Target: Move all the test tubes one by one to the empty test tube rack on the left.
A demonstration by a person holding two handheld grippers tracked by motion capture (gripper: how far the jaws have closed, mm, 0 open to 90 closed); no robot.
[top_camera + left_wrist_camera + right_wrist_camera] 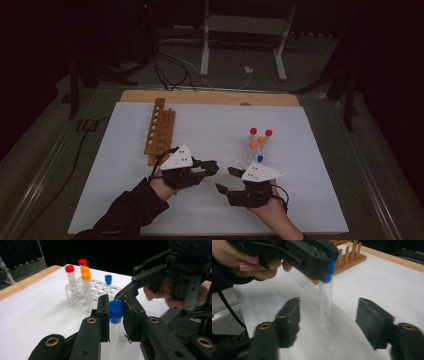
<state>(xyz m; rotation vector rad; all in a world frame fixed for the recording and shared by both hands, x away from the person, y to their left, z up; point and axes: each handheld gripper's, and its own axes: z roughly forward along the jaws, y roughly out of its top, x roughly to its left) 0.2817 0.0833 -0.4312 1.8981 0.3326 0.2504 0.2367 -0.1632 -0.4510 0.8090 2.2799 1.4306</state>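
A clear tube with a blue cap is held by the left gripper; in the left gripper view the cap is seen clamped between the two black jaws, the tube hanging below them; in the right gripper view the same tube is seen upright, its cap gripped from above and its rounded bottom close over the white surface, though contact with the surface cannot be told. The right gripper is held just beside the left, near the front middle of the surface; its jaws are seen wide apart in its own view, one on each side of the tube and clear of it, with nothing pressed between them. A hand is wrapped round the left gripper's body; another hand carries the right gripper. A clear rack is stood to the right on the surface; capped tubes are set upright in it: two red, two orange and one blue. A wooden rack with a row of holes is laid on the left part of the surface, well apart from the clear rack.
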